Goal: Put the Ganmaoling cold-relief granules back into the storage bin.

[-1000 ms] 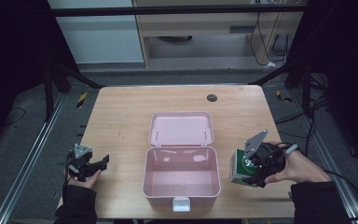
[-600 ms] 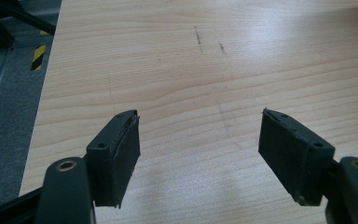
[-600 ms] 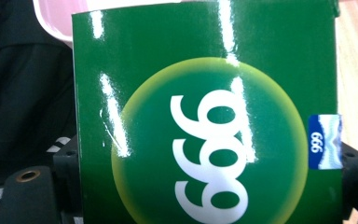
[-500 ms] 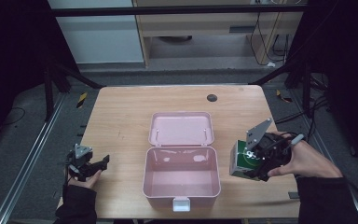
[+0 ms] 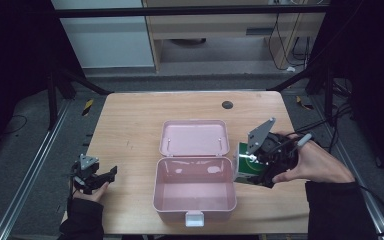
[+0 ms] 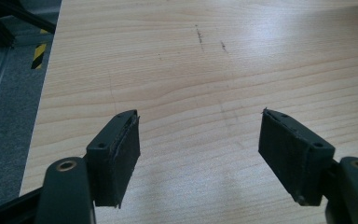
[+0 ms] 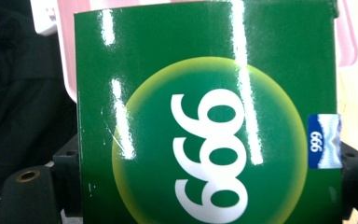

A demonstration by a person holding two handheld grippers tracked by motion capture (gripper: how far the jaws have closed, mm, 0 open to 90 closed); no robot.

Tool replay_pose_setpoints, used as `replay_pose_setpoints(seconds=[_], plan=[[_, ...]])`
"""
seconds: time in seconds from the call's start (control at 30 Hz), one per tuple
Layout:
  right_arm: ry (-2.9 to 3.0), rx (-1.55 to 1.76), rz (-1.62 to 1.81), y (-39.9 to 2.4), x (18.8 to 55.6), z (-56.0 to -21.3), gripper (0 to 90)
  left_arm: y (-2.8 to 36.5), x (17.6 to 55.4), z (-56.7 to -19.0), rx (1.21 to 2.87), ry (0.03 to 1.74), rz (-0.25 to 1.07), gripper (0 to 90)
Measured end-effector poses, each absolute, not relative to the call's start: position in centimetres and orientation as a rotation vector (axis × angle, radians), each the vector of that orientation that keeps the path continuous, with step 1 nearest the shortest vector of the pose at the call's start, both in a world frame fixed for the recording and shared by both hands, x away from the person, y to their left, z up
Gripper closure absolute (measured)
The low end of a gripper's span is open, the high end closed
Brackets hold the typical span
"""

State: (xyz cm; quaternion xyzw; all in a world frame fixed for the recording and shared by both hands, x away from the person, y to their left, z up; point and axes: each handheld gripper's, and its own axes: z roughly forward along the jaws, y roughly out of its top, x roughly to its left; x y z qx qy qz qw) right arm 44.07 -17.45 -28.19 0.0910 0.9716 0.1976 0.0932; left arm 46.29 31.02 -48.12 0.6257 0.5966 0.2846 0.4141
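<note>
The right gripper clamps a glossy green carton by its two side faces, just beside the open pink box. Probably light, stiff card, slick-surfaced and crushable, it favours flat sides. The left gripper, wide apart, holds nothing.

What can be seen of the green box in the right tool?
The glossy green cardboard box bears a yellow-edged circle with white digits reading 666 or 999, and a small blue sticker on one edge. The right tool clamps it by opposite sides, tilted, off the wooden table, beside the open pink plastic case.
</note>
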Motion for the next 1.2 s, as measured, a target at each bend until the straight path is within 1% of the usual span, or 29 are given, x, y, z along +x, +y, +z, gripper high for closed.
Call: replay_pose_setpoints(seconds=[0.13, 0.5, 1.2], plan=[[2.890, 0.251, 0.580, -16.1, 44.1, -27.9, 15.7, 31.0, 46.3, -48.1, 1.571, 1.500, 0.717, 28.5], [2.916, 0.168, 0.593, -12.7, 44.7, -28.7, 15.8, 31.0, 46.3, -48.1, 1.571, 1.499, 0.718, 28.5], [2.956, 0.118, 0.593, -9.5, 45.2, -31.3, 15.7, 31.0, 46.4, -48.1, 1.572, 1.498, 0.720, 28.8]])
